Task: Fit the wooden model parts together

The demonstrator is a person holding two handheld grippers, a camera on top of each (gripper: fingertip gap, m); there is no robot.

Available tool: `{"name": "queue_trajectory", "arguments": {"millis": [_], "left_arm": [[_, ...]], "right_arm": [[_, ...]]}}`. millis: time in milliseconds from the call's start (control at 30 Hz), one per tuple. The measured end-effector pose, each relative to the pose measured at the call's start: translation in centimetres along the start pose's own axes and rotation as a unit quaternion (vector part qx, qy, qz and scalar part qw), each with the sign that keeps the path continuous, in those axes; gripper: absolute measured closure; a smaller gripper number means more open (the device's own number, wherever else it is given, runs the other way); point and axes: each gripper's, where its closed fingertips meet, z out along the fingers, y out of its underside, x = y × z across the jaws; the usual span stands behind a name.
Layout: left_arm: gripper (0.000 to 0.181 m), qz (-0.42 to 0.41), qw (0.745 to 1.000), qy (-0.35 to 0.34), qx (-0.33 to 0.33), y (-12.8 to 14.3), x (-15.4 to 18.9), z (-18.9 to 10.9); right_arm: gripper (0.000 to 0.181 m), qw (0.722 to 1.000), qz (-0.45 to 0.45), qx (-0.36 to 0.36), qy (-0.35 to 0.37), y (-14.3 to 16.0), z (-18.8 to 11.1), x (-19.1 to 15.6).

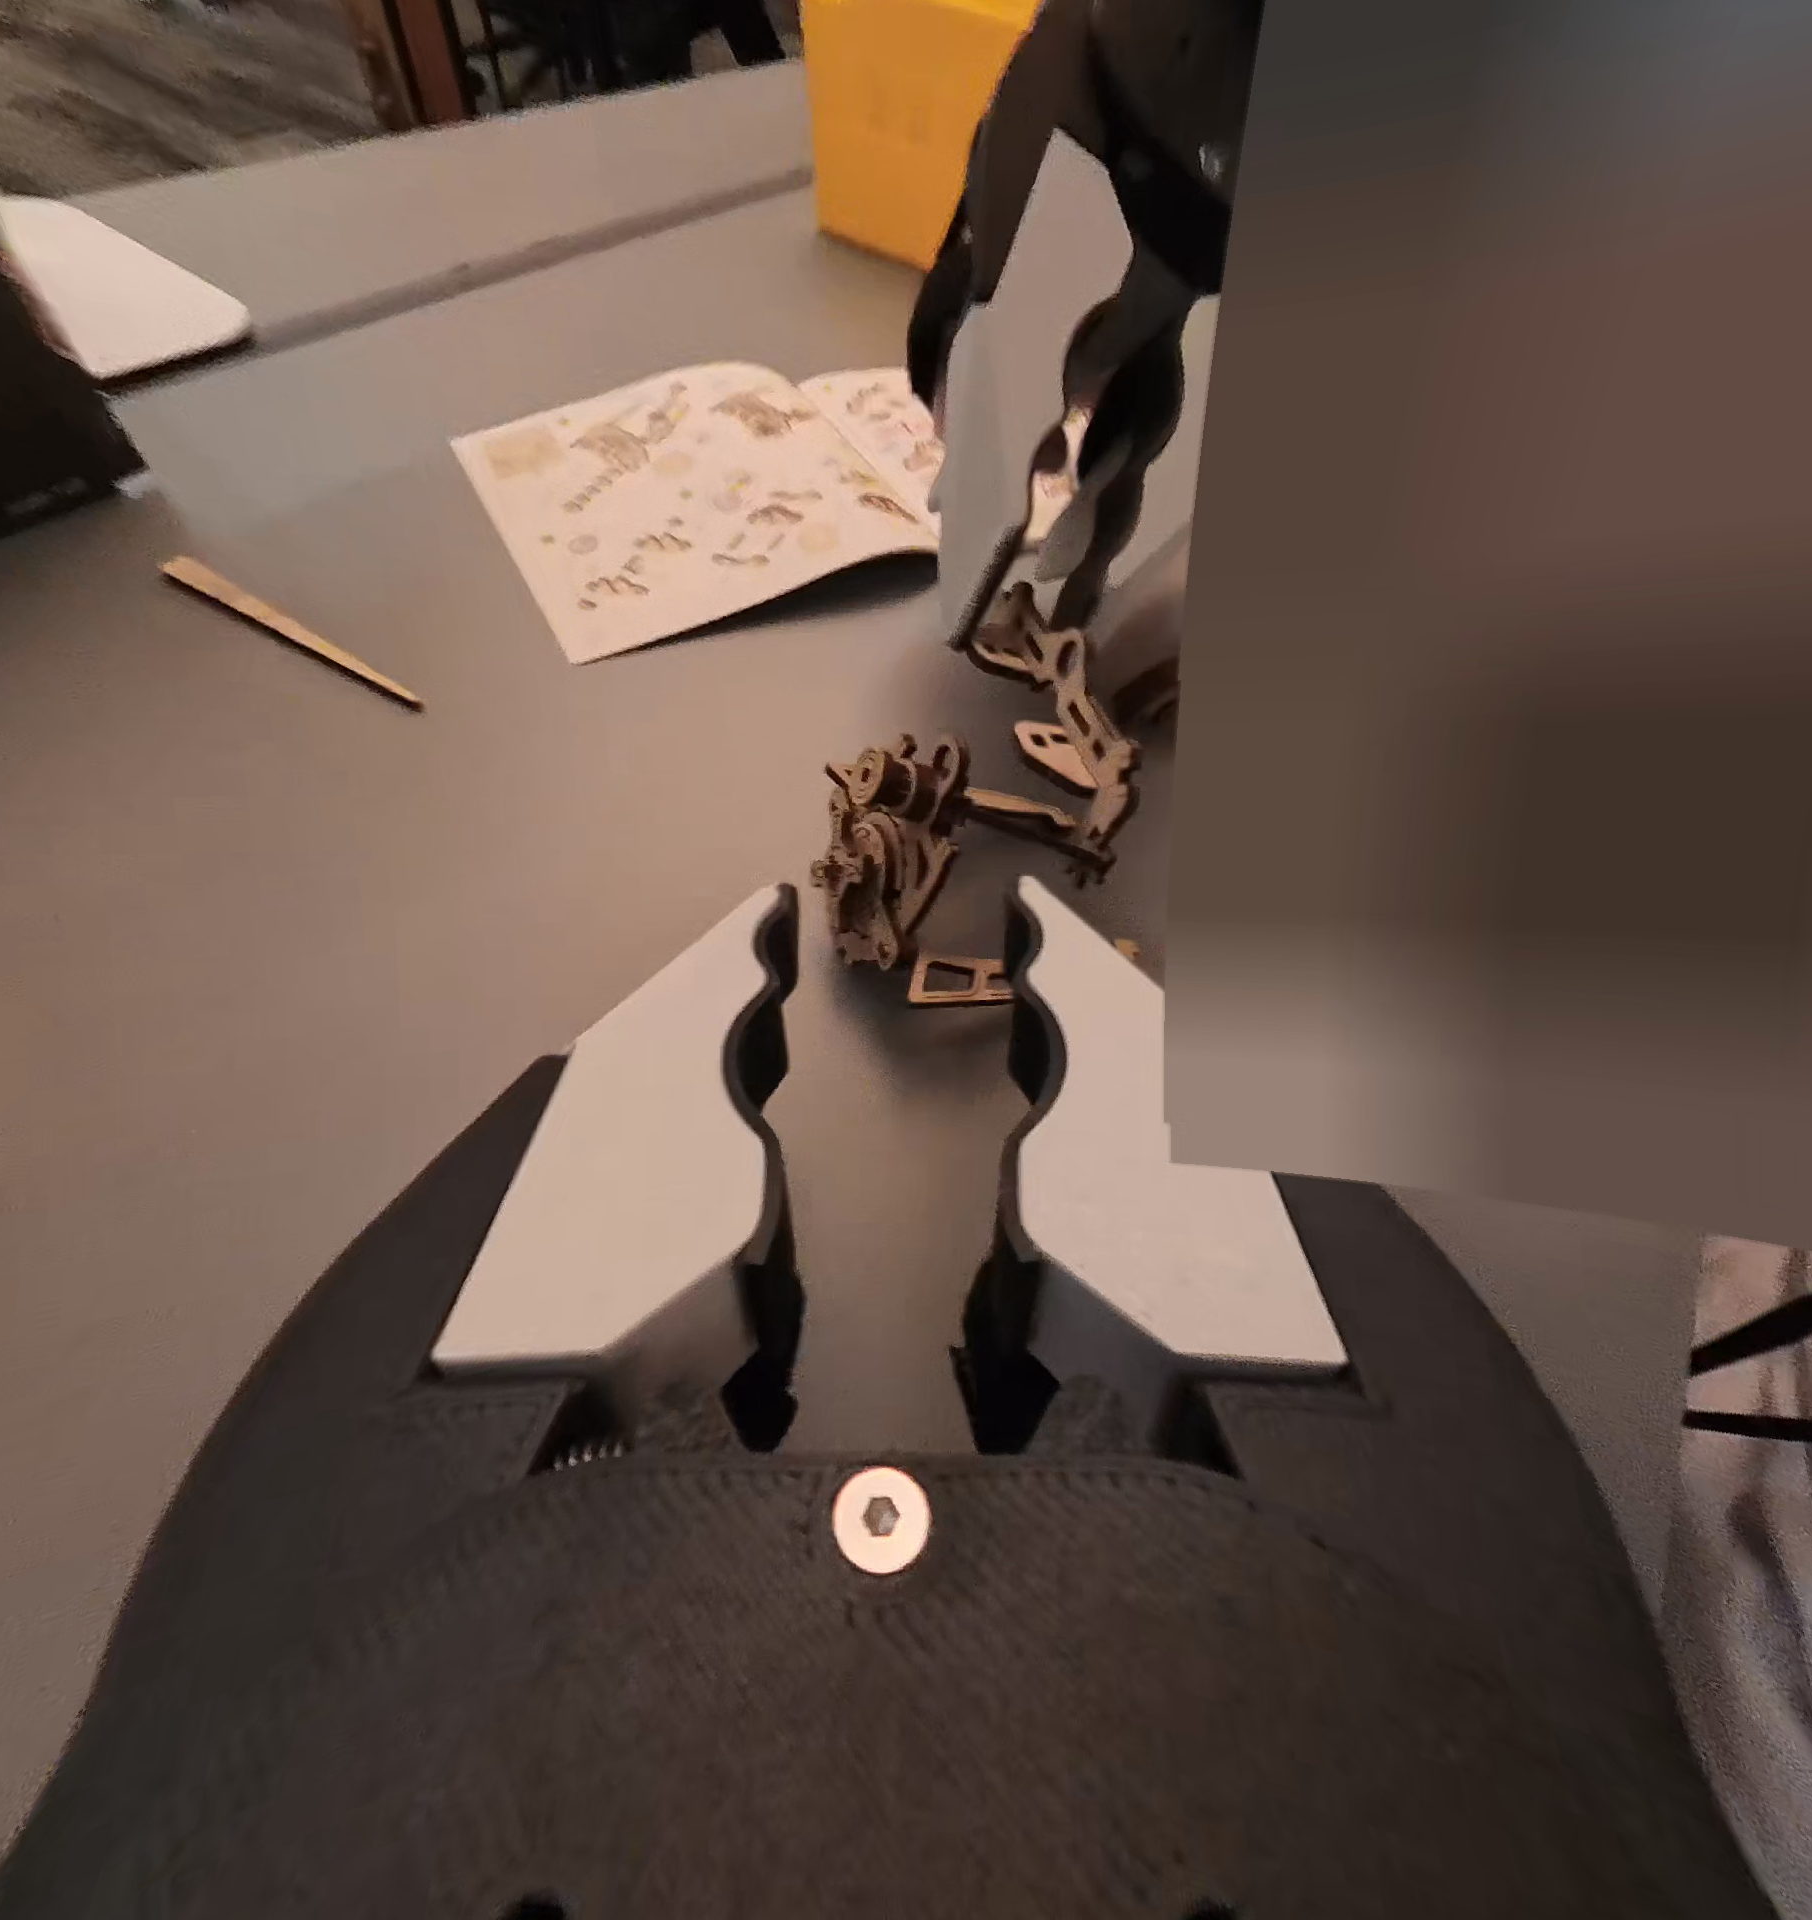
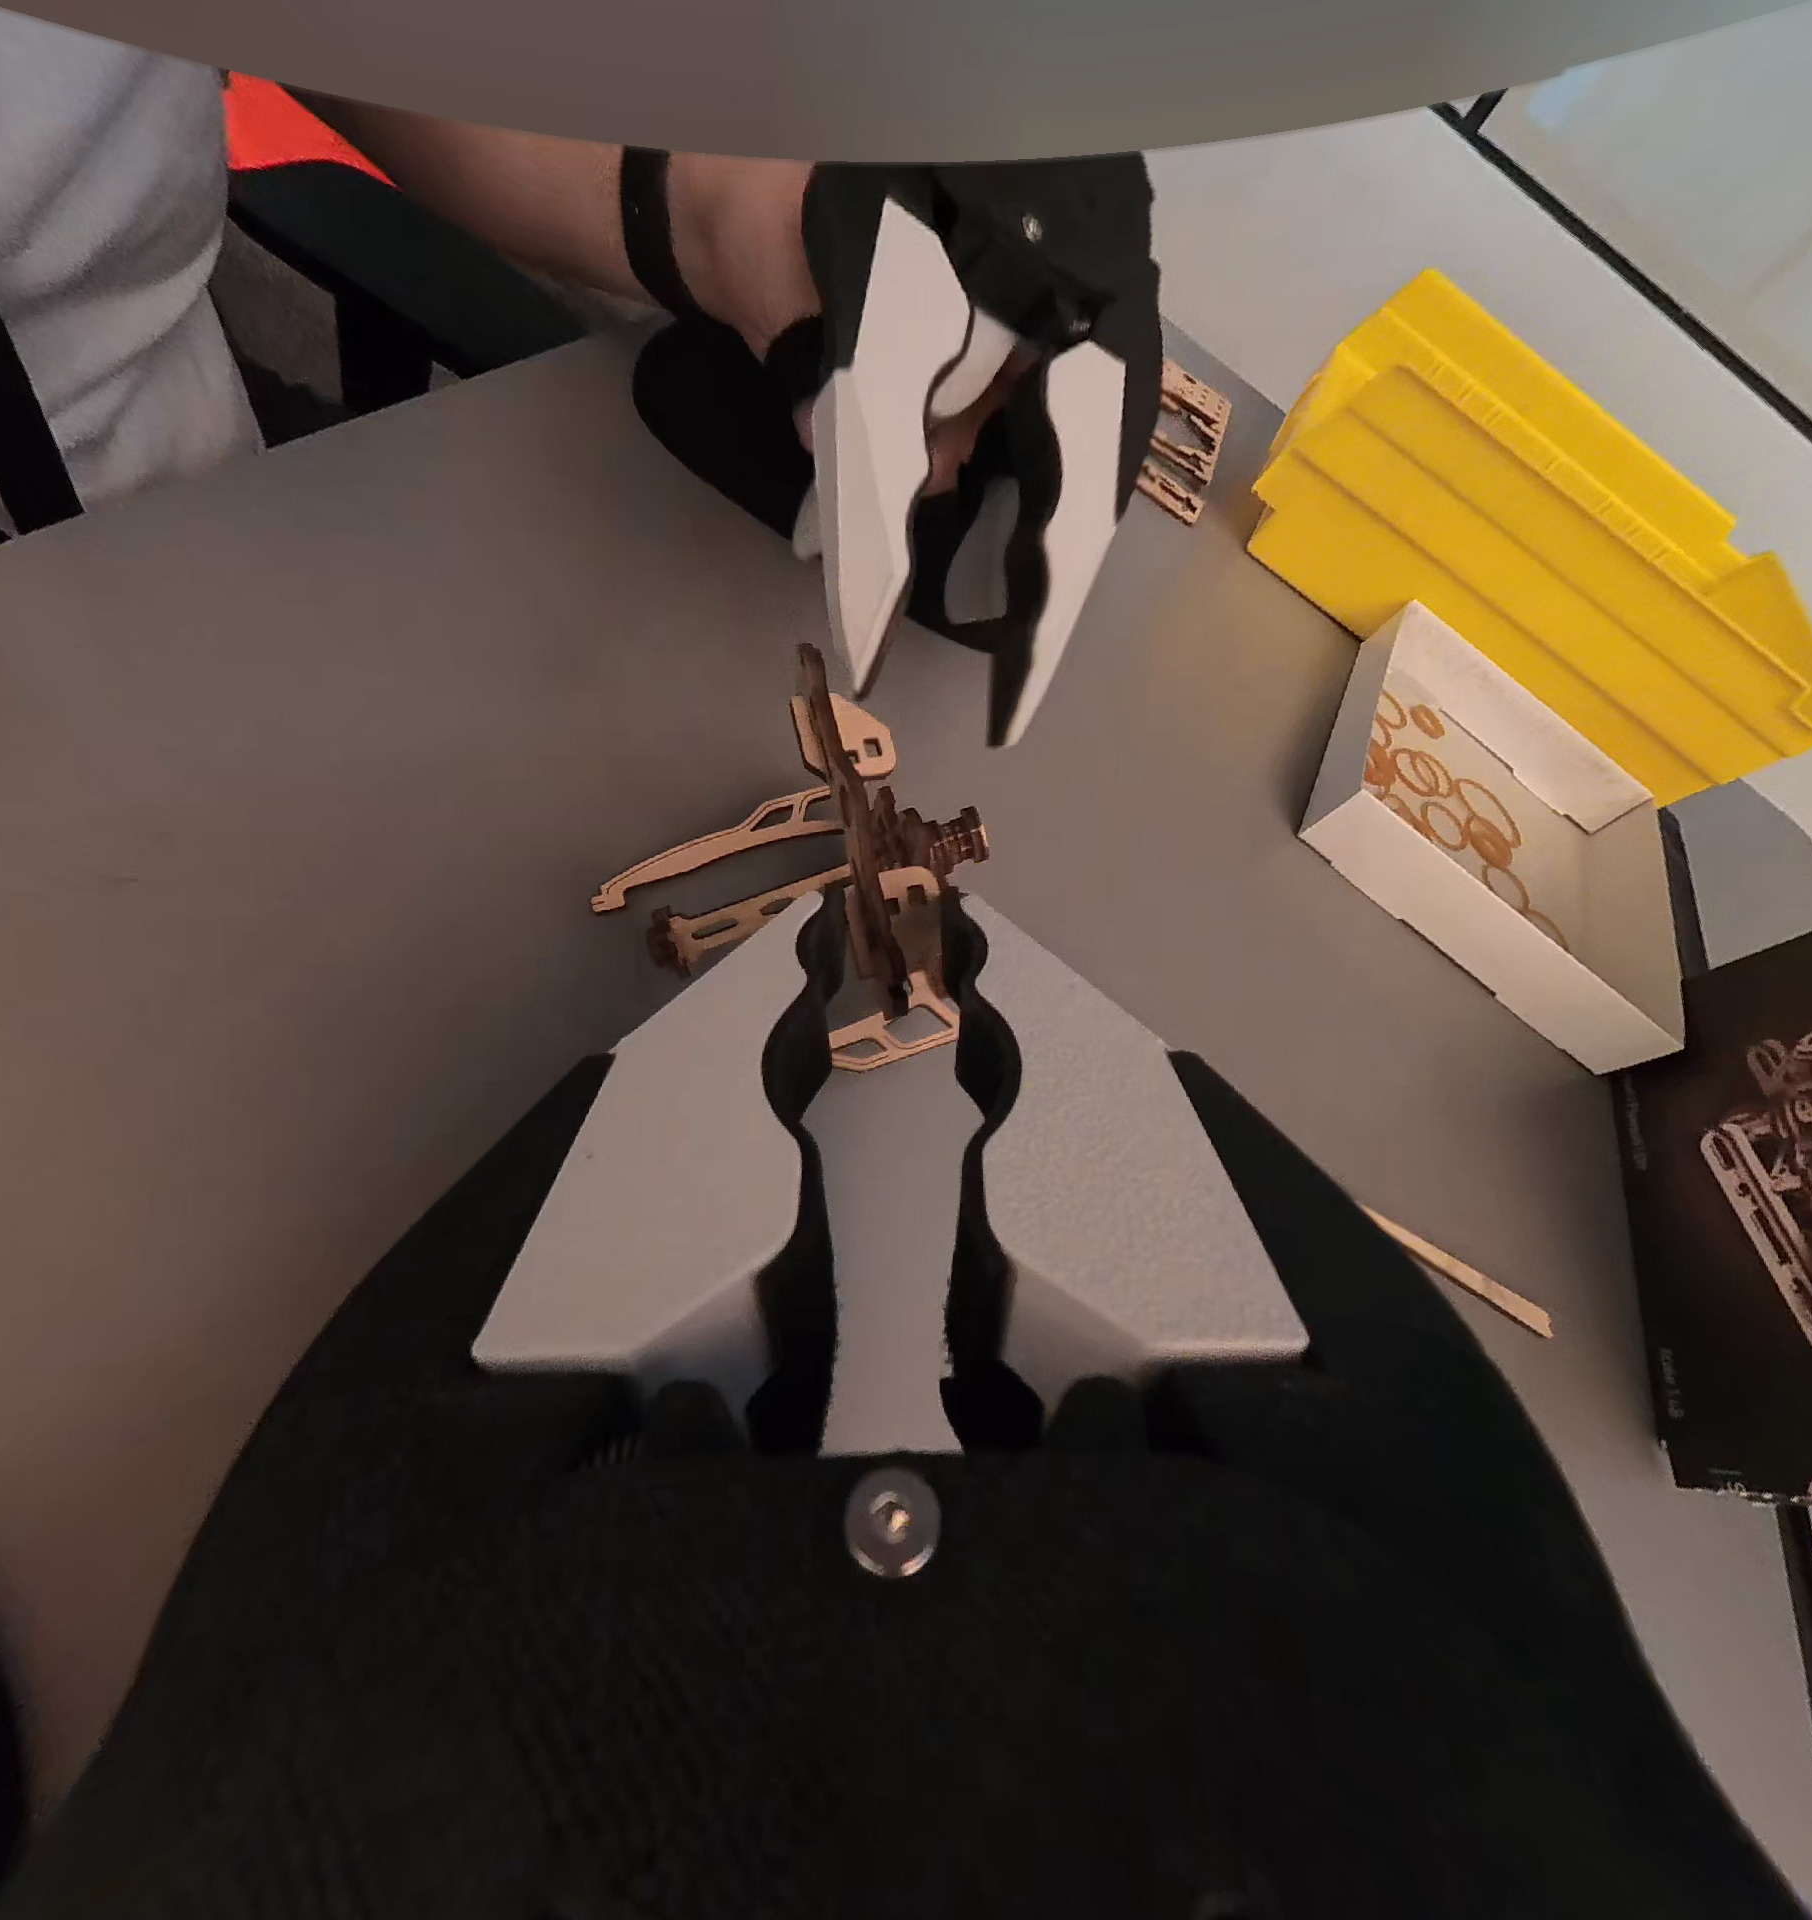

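A dark wooden gear assembly [image 2: 886, 842] stands upright between my right gripper's fingertips. My right gripper [image 2: 889, 920] is shut on its flat frame plate. In the left wrist view the same assembly [image 1: 886, 831] hangs just above the grey table [image 1: 362, 935], held from above by the right gripper [image 1: 1037, 592]. My left gripper [image 1: 907, 909] is open and empty, its tips just short of the gear cluster; it also shows in the right wrist view [image 2: 933, 707]. Loose flat parts lie on the table: a car-shaped piece [image 2: 715, 847], a small arm [image 2: 715, 925] and a cut-out plate [image 2: 897, 1039].
An open instruction booklet [image 1: 694, 499] and a wooden stick [image 1: 289, 629] lie beyond the parts. Yellow bins [image 2: 1556, 540], a white box of wooden rings [image 2: 1484, 831], a black kit box [image 2: 1764, 1226] and a wooden parts sheet [image 2: 1188, 436] are to one side. My hands' fingertips stand some 6 centimetres from each other.
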Motion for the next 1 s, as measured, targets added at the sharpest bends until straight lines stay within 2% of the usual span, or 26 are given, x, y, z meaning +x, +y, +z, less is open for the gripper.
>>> {"name": "queue_trajectory", "arguments": {"millis": [67,200,267,367,567,733,867,1000], "left_arm": [[0.151,0.021,1.0,0.016,-0.016,0.1,0.6,1.0],[0.154,0.065,0.995,0.001,-0.078,1.5,0.6,2.7],[0.163,0.087,0.992,-0.01,-0.089,1.8,0.5,3.2],[0.165,0.109,0.988,-0.029,-0.106,2.3,0.2,3.8],[0.178,0.093,0.992,-0.035,-0.079,1.5,-0.3,3.6],[0.178,0.085,0.993,-0.023,-0.078,1.5,-0.2,3.6],[0.178,0.103,0.991,-0.036,-0.076,1.3,-0.4,3.6],[0.178,0.137,0.985,-0.065,-0.081,1.5,-0.8,3.6]], "right_arm": [[0.164,1.0,0.003,0.001,-0.003,0.3,0.0,0.0],[0.164,0.999,0.03,0.022,-0.002,0.2,-0.8,0.3],[0.164,0.998,0.047,0.036,-0.001,0.0,-1.1,0.6],[0.165,0.995,0.082,0.053,-0.011,0.1,-1.3,0.9],[0.164,0.997,0.067,0.044,-0.004,0.1,-0.9,0.7],[0.164,0.997,0.083,0.009,0.008,1.5,-0.6,1.0],[0.165,0.995,0.093,-0.011,0.012,0.9,-0.7,0.7],[0.165,0.997,0.05,-0.048,0.041,0.8,-0.8,0.3]]}}
